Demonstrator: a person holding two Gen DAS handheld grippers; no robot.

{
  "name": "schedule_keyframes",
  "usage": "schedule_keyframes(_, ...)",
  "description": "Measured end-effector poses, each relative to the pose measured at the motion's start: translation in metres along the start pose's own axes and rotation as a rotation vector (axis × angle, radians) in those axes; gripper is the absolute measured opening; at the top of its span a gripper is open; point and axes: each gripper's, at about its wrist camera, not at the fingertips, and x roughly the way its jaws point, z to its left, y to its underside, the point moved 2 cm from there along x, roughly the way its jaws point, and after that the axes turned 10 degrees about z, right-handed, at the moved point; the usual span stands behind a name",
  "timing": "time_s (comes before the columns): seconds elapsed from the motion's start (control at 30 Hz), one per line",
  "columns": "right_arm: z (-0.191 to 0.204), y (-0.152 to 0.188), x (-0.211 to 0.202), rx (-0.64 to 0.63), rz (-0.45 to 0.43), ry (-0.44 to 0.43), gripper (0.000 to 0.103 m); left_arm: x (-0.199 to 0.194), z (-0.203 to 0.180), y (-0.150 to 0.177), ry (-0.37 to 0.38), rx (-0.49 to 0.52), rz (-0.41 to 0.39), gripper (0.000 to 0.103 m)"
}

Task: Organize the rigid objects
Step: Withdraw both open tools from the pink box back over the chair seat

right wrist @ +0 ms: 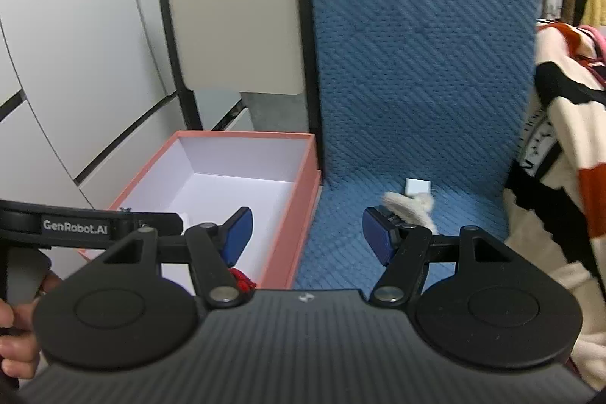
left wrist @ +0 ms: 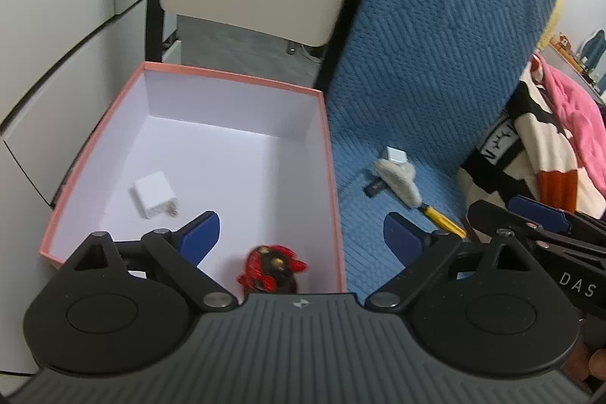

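- Our left gripper (left wrist: 302, 236) hangs over the near end of the pink-rimmed box (left wrist: 325, 124), its blue pads spread wide with nothing between them.
- Inside the box lie a white charger plug (left wrist: 154, 200) towards the left wall and a red-and-dark figurine (left wrist: 272, 268) close to the near right corner, directly below our open jaws.
- Our right gripper (right wrist: 306, 235) is also parted and empty, pointing at the blue quilted seat (right wrist: 416, 63) beside the box.
- Still on the seat are a small white cube (left wrist: 397, 154), a fluffy cream brush with a yellow handle (left wrist: 397, 181) and a small dark stick-like piece (left wrist: 373, 187), clustered near the seat's back.
- We judge the step in hand to be fetching the next piece from that cluster.
- To do it well, we pick one item at a time, approach from above with the pads either side of its narrow width, and close only once both pads are clear of its neighbours.
- The brush overlaps the cube's near edge in our view, so we take the brush by its handle first.
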Motion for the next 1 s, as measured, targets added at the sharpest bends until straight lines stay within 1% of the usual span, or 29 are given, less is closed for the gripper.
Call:
schedule_keyframes(0.27, -0.040, 0.032, -0.028, 0.058, -0.018, 0.039, 0.067, 0.005, -0.040, 0.027, 0.031, 0.031, 0.028, 0.096)
schedule_keyframes(0.33, -0.050, 0.040, -0.034, 0.072, -0.021, 0.050, 0.067, 0.008, -0.055, 0.035, 0.035, 0.070, 0.029, 0.097)
schedule_keyframes(0.37, -0.054, 0.044, -0.036, 0.076, -0.022, 0.055, 0.067, 0.010, -0.062, 0.038, 0.030, 0.085, 0.027, 0.101)
schedule_keyframes(0.43, -0.064, 0.051, -0.041, 0.083, -0.025, 0.069, 0.067, 0.014, -0.077, 0.046, 0.029, 0.117, 0.024, 0.102)
schedule_keyframes(0.5, -0.073, 0.059, -0.045, 0.095, -0.025, 0.083, 0.067, 0.019, -0.092, 0.052, 0.046, 0.145, 0.034, 0.102)
schedule_keyframes(0.73, -0.104, 0.086, -0.054, 0.136, -0.010, 0.114, 0.067, 0.037, -0.122, 0.069, 0.072, 0.167, 0.066, 0.103)
schedule_keyframes(0.87, -0.121, 0.098, -0.054, 0.163, 0.000, 0.124, 0.067, 0.045, -0.135, 0.075, 0.048, 0.176, 0.062, 0.103)
schedule_keyframes(1.0, -0.138, 0.104, -0.051, 0.187, 0.006, 0.128, 0.067, 0.041, -0.148, 0.071, 0.040, 0.175, 0.057, 0.103)
